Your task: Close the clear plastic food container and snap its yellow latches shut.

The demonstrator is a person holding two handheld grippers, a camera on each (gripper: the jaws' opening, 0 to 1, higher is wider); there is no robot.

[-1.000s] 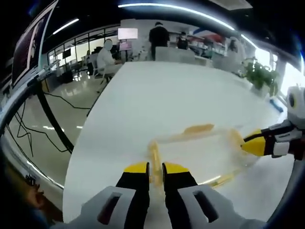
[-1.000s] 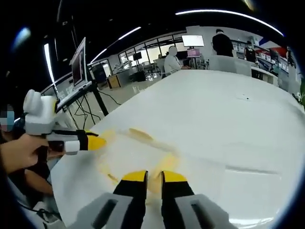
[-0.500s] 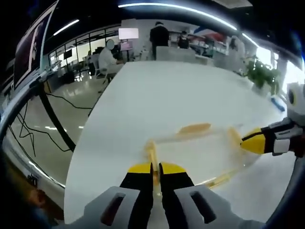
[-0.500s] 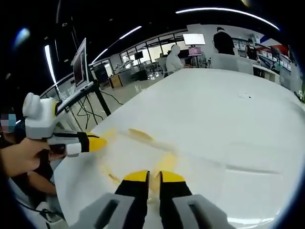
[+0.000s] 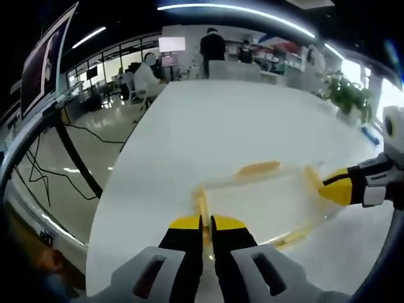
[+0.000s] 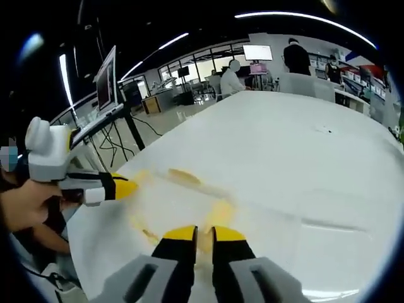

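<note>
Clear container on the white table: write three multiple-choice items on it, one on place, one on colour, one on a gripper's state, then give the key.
1. Where does the clear container sit?
A. on the white table
B. on the floor
C. on a chair

2. What colour are the latches on the container?
A. blue
B. yellow
C. red

3. How do the jaws of the left gripper stand?
A. spread wide apart
B. holding a cup
C. closed on the latch at the container's near end

Key:
1 A: the left gripper view shows it resting on the tabletop.
2 B: each latch shows as a yellow strip on the clear rim.
3 C: the yellow-tipped jaws stand nearly together with a latch between them.
</note>
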